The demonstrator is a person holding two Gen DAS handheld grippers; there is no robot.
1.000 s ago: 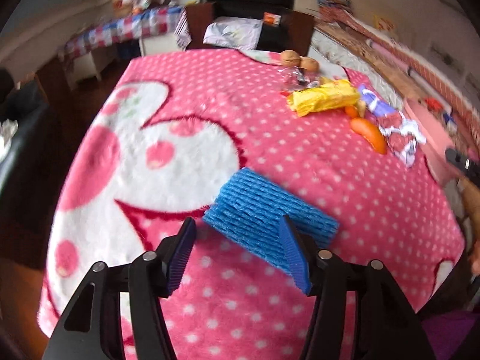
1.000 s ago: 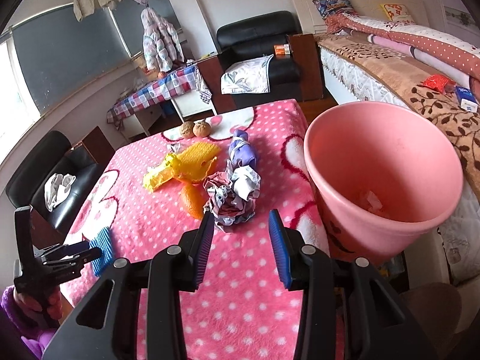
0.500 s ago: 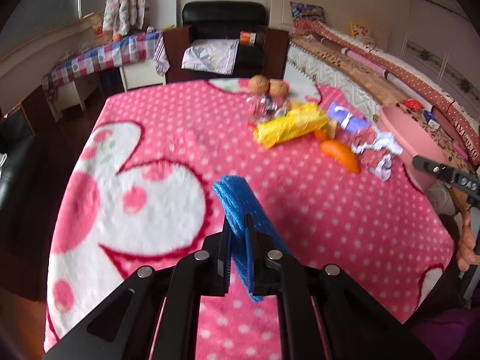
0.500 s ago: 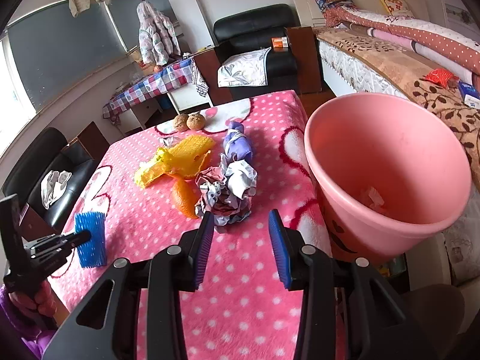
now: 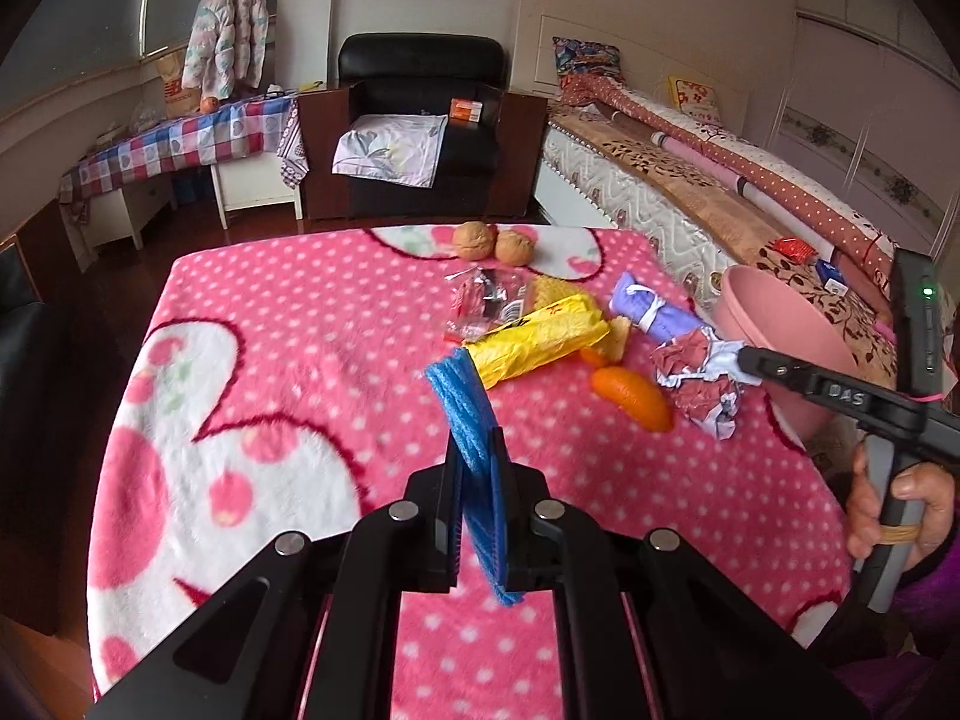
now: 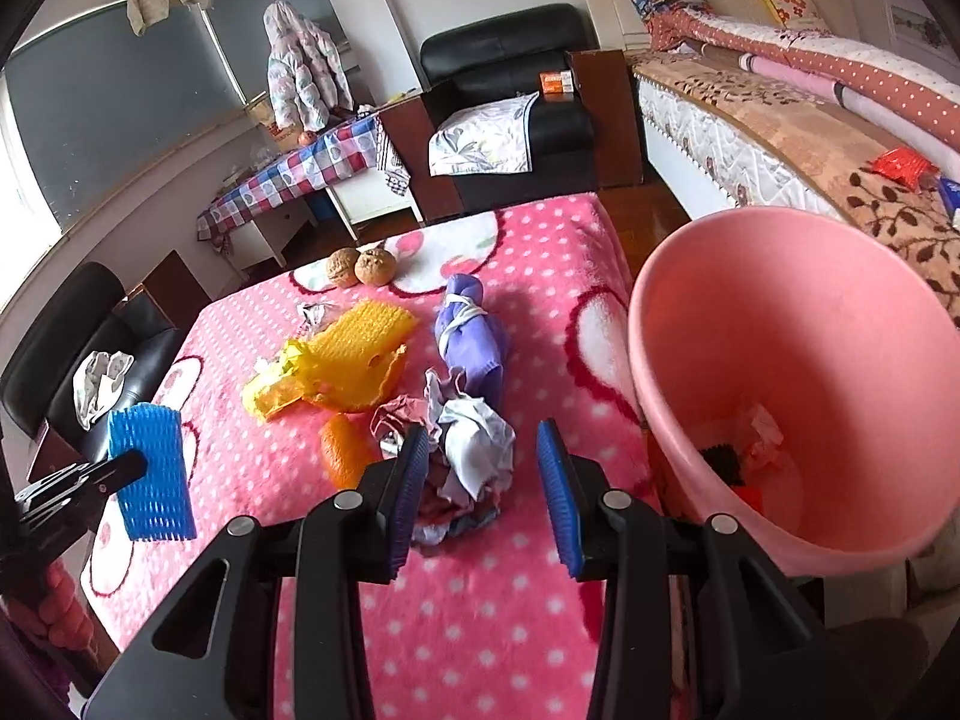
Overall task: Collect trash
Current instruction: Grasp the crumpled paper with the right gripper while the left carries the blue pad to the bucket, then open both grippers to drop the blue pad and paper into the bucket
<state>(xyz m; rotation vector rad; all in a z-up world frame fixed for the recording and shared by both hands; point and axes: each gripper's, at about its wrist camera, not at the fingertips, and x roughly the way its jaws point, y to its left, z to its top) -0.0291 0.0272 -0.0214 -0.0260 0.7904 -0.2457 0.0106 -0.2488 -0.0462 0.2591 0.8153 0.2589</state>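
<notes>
Two walnuts [image 5: 492, 244] sit at the far edge of the pink dotted blanket [image 5: 300, 324], near a black armchair [image 5: 420, 120]. The left gripper [image 5: 477, 504] pinches the blue foam net [image 5: 465, 408] above the blanket. The right gripper [image 6: 483, 480], half open, brackets the crumpled paper [image 6: 474, 450], seemingly without touching, beside the pink bin [image 6: 780, 360].

My right tool [image 5: 750, 357] carries the only lettering I can read: pale raised capitals "DAS" on the black arm behind its tip, seen from my left tool's camera. The yellow wrapper [image 5: 537, 339] on the table bears a run of dark print along its length, too small and too creased for me to make out. The clear snack wrapper [image 5: 489, 303] beside it shows red and black marks, also unreadable. The orange box [image 5: 467, 110] on the black armchair has a label I cannot read.
</notes>
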